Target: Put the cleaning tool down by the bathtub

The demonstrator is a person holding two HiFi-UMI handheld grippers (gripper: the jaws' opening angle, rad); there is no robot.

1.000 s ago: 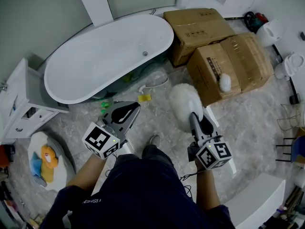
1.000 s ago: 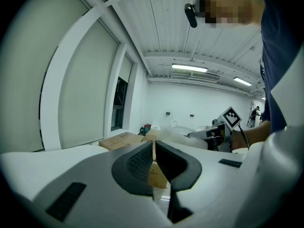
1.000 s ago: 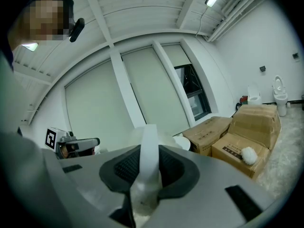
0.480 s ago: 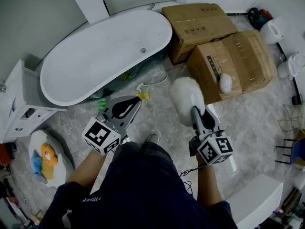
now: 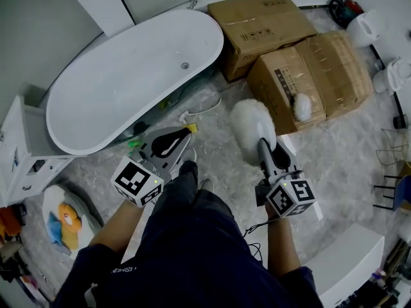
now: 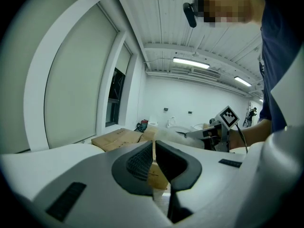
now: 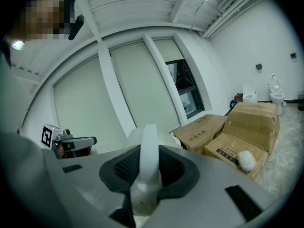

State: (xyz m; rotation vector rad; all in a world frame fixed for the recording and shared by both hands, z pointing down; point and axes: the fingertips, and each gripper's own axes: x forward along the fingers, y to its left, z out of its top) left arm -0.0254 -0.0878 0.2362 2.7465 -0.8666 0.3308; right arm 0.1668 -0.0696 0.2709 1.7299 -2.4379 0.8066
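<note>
Gripping the cleaning tool (image 5: 252,128) by its stiff handle (image 7: 148,156), the fingers of the right gripper (image 5: 266,151) are holding it above the floor, near the bathtub (image 5: 122,76). Its fluffy head is probably light and soft. The left gripper (image 5: 176,140) is hanging with fingers closed, empty.

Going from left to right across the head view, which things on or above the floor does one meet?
Duck mat → left gripper → fluffy white duster → small white puff on the cardboard box.
</note>
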